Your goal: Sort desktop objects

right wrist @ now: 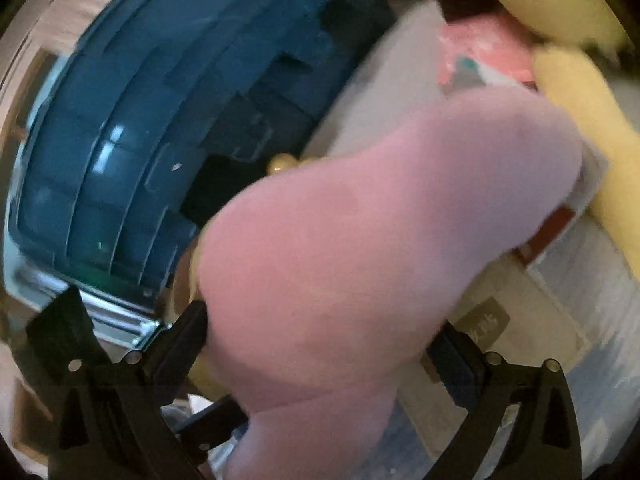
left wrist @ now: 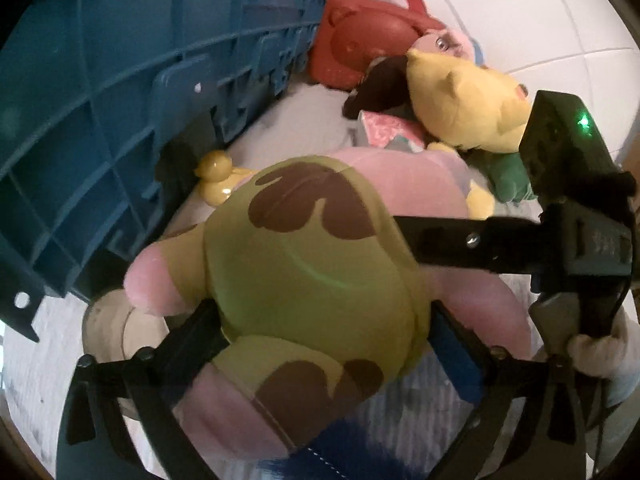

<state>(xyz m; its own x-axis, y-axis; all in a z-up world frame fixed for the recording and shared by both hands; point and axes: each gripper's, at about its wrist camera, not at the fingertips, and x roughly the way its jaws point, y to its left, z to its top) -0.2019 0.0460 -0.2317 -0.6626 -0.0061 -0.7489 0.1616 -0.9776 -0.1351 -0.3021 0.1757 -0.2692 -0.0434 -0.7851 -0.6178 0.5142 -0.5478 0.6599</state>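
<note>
A big pink plush toy [left wrist: 420, 188] in green shorts with brown flower patches fills both views. My left gripper [left wrist: 326, 332] is shut on its green middle, one black finger pressed into each side. In the right wrist view, my right gripper [right wrist: 320, 344] is shut on the plain pink part of the plush toy [right wrist: 360, 220], and that frame is blurred. The right gripper's black finger [left wrist: 440, 240] reaches in from the right in the left wrist view. The blue crate [left wrist: 120, 100] stands close on the left, its ribbed wall [right wrist: 160, 120] beside the toy.
A yellow rubber duck [left wrist: 216, 176] lies against the crate. Behind the toy are a yellow plush [left wrist: 468, 100], a red toy bag [left wrist: 360, 40], a pink box [left wrist: 384, 128] and a green plush [left wrist: 508, 176]. A clear cup [left wrist: 112, 332] sits lower left. A flat beige package [right wrist: 500, 320] lies underneath.
</note>
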